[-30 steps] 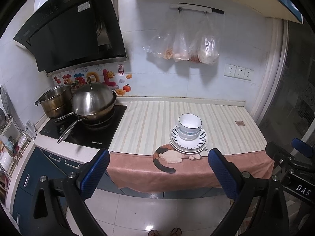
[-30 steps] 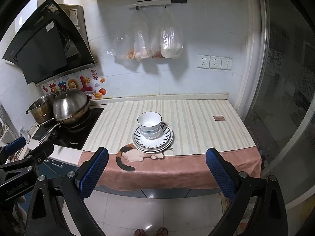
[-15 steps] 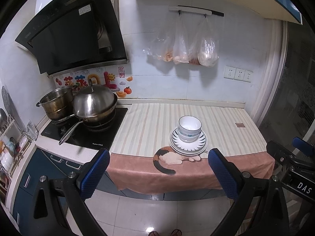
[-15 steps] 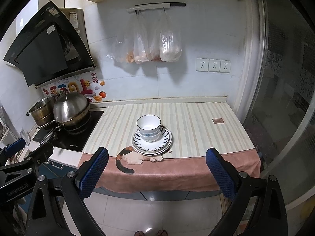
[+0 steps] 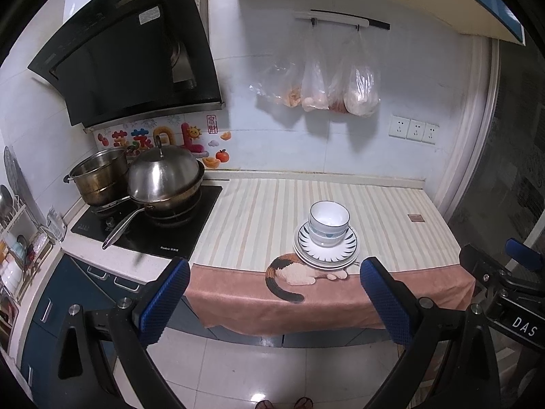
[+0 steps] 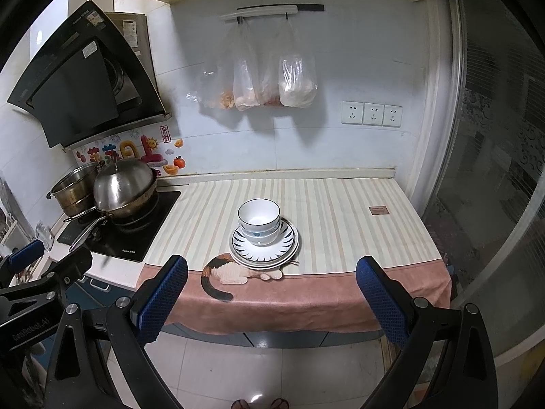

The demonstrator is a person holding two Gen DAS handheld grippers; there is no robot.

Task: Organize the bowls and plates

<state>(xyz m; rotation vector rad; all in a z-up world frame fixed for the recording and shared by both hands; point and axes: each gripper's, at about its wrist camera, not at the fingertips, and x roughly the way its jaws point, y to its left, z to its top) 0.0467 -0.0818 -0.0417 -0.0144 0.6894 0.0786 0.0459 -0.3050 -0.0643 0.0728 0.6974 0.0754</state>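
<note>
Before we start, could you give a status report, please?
Both claws open, empty, short of counter. Bowls stacked on plates near front edge. Path clear.

Lower white bowl: mostly hidden inside the upper bowl.
Stacked white plates with dark-rayed rim: count unclear.
Clear hanging plastic bags: contents indistinct.
Person's feet: cut off by bottom edge.
Wire dish rack: cut off at left.

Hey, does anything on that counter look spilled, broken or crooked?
Nothing stands out. The bowls sit nested and upright on the stacked plates, near the cloth's front edge. No spills or cracks show.
</note>
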